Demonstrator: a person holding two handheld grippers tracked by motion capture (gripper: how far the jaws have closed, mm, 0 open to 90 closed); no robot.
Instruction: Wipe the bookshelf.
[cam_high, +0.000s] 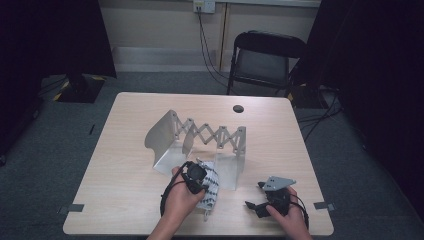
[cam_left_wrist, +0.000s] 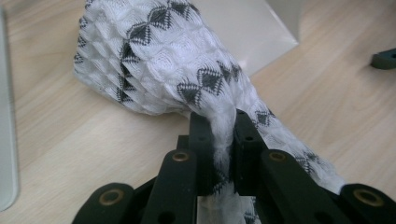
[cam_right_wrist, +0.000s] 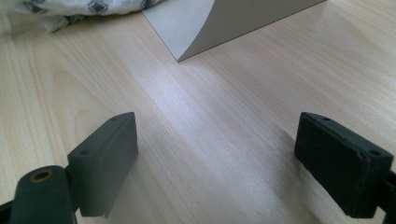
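Observation:
A white cloth with a black diamond pattern (cam_high: 211, 186) lies bunched on the wooden table (cam_high: 125, 165), just in front of the metal rack. My left gripper (cam_high: 196, 176) is shut on the cloth (cam_left_wrist: 163, 60); a gathered fold of it is pinched between the two black jaws (cam_left_wrist: 223, 140). My right gripper (cam_high: 256, 199) rests low over the table at the front right, apart from the cloth. Its jaws stand wide open with bare wood between them (cam_right_wrist: 215, 154). A corner of the cloth (cam_right_wrist: 79, 9) lies at the top left of the right gripper view.
A metal accordion rack (cam_high: 200, 137) with a curved plate at each end stands mid-table; one plate's foot (cam_right_wrist: 224, 28) lies close ahead of my right gripper. A round hole (cam_high: 238, 108) marks the table's far side. A black chair (cam_high: 265, 60) stands behind the table.

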